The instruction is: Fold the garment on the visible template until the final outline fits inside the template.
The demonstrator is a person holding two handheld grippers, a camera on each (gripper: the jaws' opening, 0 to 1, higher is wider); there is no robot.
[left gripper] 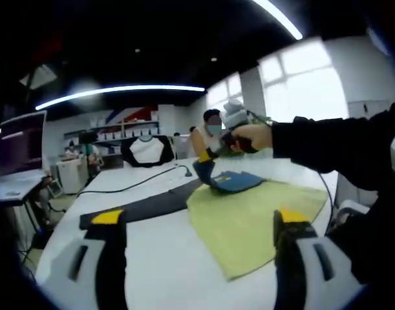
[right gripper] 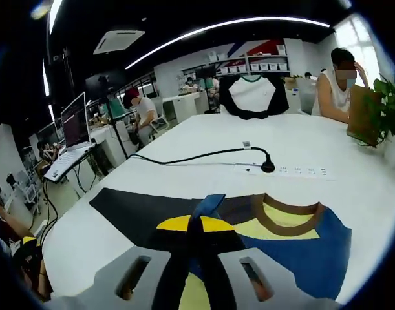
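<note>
Two grippers work over the white table (left gripper: pixel 158 271). Its jaws pressed together, the right gripper (right gripper: pixel 200 226) pinches a blue fold of the garment (right gripper: pixel 294 245), lifting it off the table; in the left gripper view the same gripper (left gripper: pixel 205 163) raises that blue edge above the yellow-green cloth. The left gripper (left gripper: pixel 200 226) hovers spread wide, jaws apart, just short of the garment (left gripper: pixel 255 219). A dark template (right gripper: pixel 129 210) lies flat on the table under the garment's far side. Beyond it, a black cable (right gripper: pixel 197 156) runs across the table.

Left gripper view looks across the table (left gripper: pixel 152 271); right gripper view sits close over it.
</note>
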